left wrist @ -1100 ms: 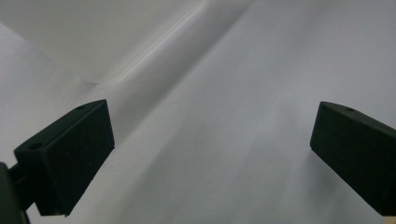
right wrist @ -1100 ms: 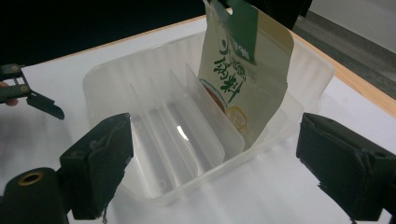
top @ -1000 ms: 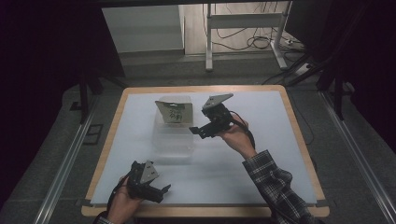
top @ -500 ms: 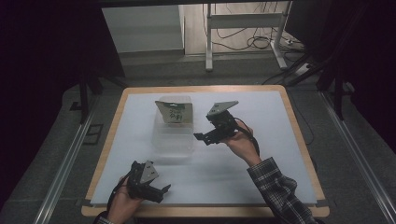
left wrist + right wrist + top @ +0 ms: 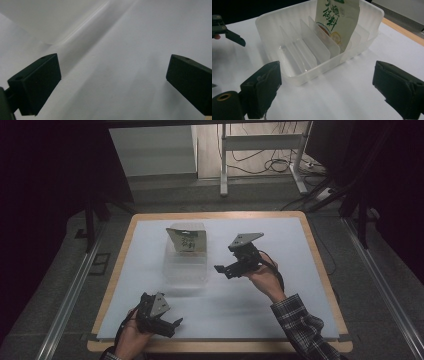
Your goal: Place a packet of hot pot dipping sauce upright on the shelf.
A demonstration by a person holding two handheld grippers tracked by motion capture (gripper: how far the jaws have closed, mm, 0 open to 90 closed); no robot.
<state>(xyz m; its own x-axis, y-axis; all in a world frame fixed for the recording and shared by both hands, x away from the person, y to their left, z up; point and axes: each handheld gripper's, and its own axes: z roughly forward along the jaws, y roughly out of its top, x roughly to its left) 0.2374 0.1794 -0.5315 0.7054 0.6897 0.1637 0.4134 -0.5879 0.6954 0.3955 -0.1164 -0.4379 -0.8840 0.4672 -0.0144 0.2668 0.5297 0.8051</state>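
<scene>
Starting at the left, the left gripper (image 5: 159,319) is held low over the near edge of the tabletop (image 5: 260,310), its fingers (image 5: 37,85) spread apart with nothing between them. Toward the middle, a clear plastic tray (image 5: 185,265) with upright dividers is seen, and a green-printed packet (image 5: 187,240) is stood in its far slot. To the right, the right gripper (image 5: 235,265) is held just beside the tray, fingers (image 5: 262,87) wide apart and empty. The packet is judged already placed; the nearer slots (image 5: 297,55) are left unfilled.
</scene>
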